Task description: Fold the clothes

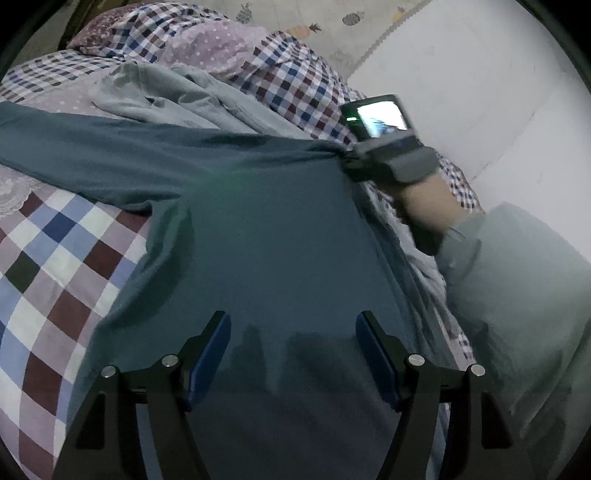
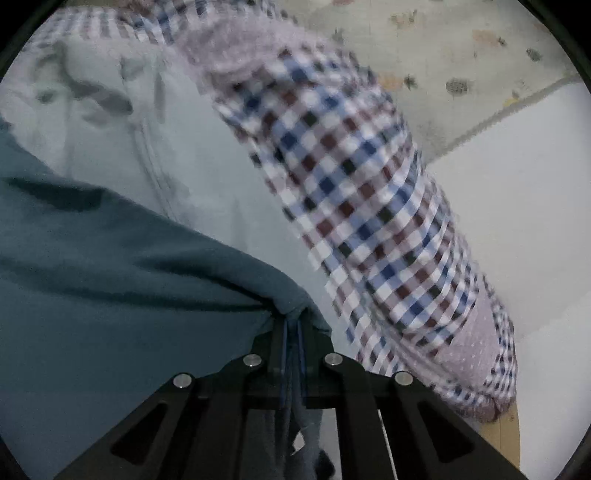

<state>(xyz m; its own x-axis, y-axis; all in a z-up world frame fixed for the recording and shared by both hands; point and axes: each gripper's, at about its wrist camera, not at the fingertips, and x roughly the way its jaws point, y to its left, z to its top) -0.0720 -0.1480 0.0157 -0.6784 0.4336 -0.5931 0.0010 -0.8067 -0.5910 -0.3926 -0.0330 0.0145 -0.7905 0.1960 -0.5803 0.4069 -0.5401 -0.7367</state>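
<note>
Checked bedspread (image 1: 55, 266), pineapple-print mat (image 1: 295, 22), white wall (image 1: 480, 92)

Right claw (image 2: 291, 325) clamped on teal garment (image 2: 110, 266) edge.

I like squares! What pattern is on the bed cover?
The bed cover has checks in white, blue, maroon and lilac, clearest in the left wrist view.

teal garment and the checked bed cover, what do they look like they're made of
Teal garment: looks like soft matte knit, maybe cotton jersey; it drapes in smooth folds without sheen and bunches where the right gripper pinches it. Checked bed cover: seemingly woven cotton, flat matte, with crisp printed or woven squares and a lace trim.
</note>
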